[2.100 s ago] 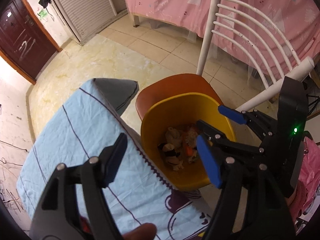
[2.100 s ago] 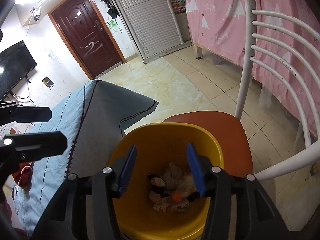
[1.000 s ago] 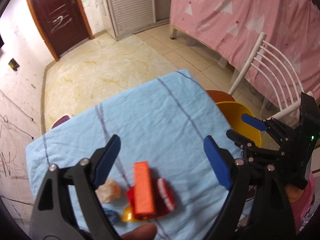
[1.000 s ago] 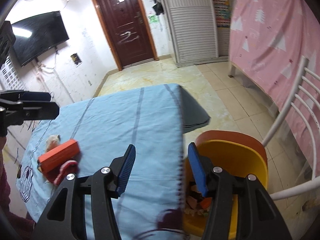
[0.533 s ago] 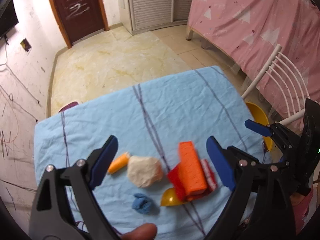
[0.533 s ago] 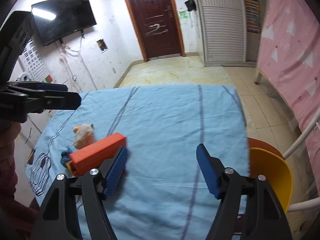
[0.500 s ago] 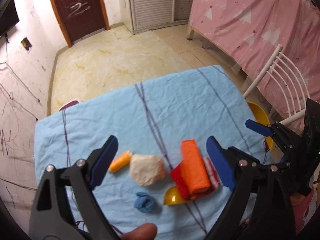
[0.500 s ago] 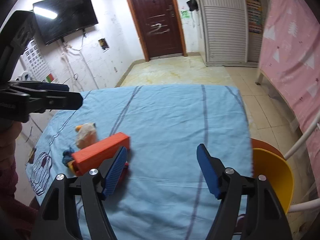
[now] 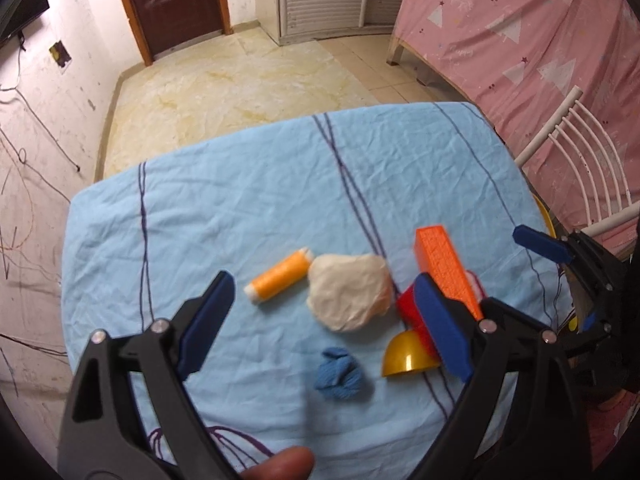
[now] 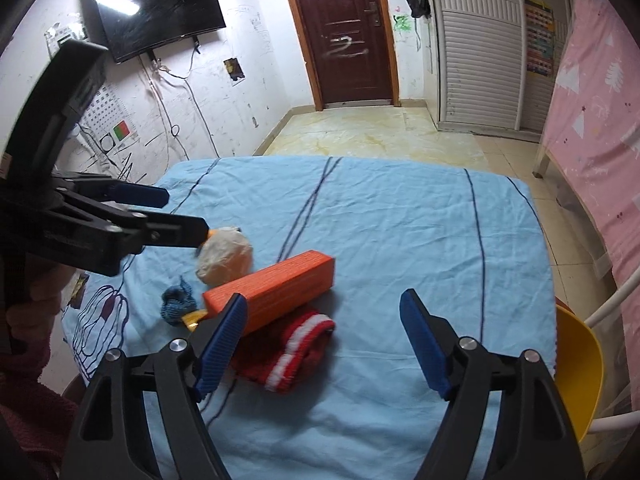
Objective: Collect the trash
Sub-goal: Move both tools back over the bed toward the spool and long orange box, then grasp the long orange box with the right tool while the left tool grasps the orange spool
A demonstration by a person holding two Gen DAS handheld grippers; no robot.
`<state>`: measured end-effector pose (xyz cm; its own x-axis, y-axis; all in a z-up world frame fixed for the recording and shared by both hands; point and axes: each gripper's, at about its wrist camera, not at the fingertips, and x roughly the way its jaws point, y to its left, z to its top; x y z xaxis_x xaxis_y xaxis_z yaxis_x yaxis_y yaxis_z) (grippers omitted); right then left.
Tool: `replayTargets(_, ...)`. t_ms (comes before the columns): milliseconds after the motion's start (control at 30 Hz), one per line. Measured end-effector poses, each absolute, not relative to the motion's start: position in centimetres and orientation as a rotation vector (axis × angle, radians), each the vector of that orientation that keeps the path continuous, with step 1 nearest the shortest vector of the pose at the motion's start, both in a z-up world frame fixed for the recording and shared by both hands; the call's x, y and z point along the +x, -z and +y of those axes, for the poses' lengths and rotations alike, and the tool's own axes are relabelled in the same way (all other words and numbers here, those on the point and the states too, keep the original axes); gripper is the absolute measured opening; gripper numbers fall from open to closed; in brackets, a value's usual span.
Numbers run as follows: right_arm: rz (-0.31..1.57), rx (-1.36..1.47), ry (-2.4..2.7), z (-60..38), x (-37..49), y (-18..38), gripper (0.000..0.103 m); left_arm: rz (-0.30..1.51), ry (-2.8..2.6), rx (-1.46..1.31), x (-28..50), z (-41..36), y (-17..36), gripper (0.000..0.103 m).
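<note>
So there's clearly a fair bit left to pick up here. Everything I can see is clustered on the tabletop [image 9: 256, 200], which has a light blue cloth over it. There's a crumpled cream paper wad [image 9: 350, 296], and just left of it a small orange tube with white ends [image 9: 278, 280]. A little blue knitted scrap [image 9: 340, 376] sits below the wad, nearer the camera. To the right there's an orange box [image 10: 272, 292] lying on top of a red-and-white striped knit piece [image 10: 296, 356], with a yellow half-ball [image 9: 404, 356] tucked against them.

The yellow bin [image 10: 576, 364] is off the right edge of the tabletop, next to a white chair [image 9: 576, 152], well apart from the pile. I can't see inside it in these views, so no idea how much is already in there. My guess is the next pickup is only starting, with at least six bits to go.

Left tool [image 9: 324, 324]: spread wide, nothing between the fingers, hanging above the pile and pointing steeply down, roughly over the wad and the blue scrap. Not touching anything as far as I can tell.

Right tool [image 10: 324, 344]: its jaws are opening, also empty. It hangs above the cloth just right of the box and the knit piece. Its left finger looks near the box end, but I can't tell if it touches.
</note>
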<state>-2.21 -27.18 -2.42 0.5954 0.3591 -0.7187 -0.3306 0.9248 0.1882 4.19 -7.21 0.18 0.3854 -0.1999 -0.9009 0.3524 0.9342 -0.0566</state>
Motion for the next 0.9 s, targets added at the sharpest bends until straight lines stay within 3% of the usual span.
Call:
replayTargets(800,0.943,-0.009,-0.446,-21.0,1.2,4.0,0.074,1.204,0.325,0.060,6.9,-1.9,3.6,0.087)
replayTargets(900,0.953,0.005,-0.441,-21.4,1.5,4.3,0.066,1.201,0.336,0.062,7.1,-2.1,3.7,0.087)
